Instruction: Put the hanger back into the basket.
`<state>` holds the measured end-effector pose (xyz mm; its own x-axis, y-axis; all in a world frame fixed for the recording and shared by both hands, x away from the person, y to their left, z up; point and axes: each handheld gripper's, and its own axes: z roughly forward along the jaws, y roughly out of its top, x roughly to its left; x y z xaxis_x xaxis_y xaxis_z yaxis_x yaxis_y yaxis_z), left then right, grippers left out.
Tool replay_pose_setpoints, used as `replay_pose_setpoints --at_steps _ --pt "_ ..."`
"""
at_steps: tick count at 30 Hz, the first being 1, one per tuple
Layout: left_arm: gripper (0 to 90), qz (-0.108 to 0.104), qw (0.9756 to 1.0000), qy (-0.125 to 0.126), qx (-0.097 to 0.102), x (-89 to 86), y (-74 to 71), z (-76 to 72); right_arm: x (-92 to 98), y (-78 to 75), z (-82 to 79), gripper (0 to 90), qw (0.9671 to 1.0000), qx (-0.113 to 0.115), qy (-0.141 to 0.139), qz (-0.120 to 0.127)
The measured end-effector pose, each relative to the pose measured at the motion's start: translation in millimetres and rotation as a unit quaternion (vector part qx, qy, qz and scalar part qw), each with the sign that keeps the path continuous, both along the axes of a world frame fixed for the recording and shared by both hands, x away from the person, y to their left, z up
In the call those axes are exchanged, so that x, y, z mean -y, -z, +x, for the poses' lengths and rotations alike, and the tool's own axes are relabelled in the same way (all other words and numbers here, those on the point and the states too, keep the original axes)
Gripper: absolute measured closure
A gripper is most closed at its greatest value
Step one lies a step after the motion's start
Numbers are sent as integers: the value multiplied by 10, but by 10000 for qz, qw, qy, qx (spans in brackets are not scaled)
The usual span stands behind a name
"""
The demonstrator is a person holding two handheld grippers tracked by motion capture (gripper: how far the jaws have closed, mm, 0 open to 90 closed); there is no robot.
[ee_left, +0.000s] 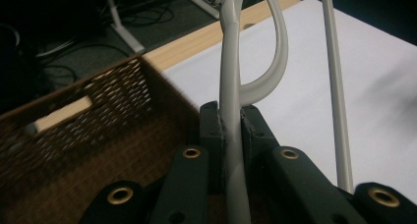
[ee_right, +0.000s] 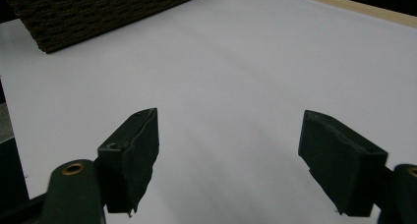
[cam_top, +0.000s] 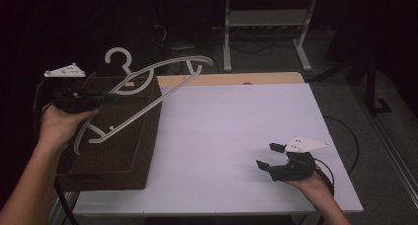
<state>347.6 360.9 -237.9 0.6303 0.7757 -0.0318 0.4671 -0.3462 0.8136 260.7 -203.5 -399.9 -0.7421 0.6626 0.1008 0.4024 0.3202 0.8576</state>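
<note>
Dark floor, loose cables and the white legs of another bench [cam_top: 266, 32] lie beyond the work table [cam_top: 236, 136], whose top is a pale sheet with a wooden strip showing along the far edge.

At the table's left end stands a brown woven basket [cam_top: 118, 151]. Above it the left gripper [cam_top: 101, 99] is held in the person's left hand [cam_top: 61, 124], its jaws pinched tight on one arm of a white plastic clothes hanger [cam_top: 148, 94]. The hanger is clear of the table and hangs over the basket, tilted: from the jaws its frame runs up and away toward the far right, its hook [cam_top: 120, 57] rises beyond the gripper, and its lower end drops toward the person, below the hand. In the left gripper view the hanger's grey-white bar [ee_left: 230, 130] passes straight up between the two black pads [ee_left: 209, 126], which press on it from both sides; the basket's open weave lies to the left of the jaws and the white tabletop to their right.

Well apart, near the table's front right corner, the right gripper [cam_top: 266, 156] sits in the right hand [cam_top: 310, 183] just above the surface. Its jaws are spread wide with nothing between them; ahead of them lies bare white tabletop, with a corner of the basket [ee_right: 98, 13] far off to the upper left.
</note>
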Motion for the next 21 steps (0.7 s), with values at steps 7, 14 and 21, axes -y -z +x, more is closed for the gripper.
replay_pose_setpoints --at_steps 7,14,21 --pt "827 -14 9995 -310 -29 -387 86 -68 -15 8 7 227 10000 -4 4 -14" --pt "826 20 9980 -632 -71 -773 228 -97 -25 10 10 228 10000 3 23 -13" --pt "826 179 9956 -910 -131 -997 357 -73 -23 13 17 229 10000 -23 37 -21"
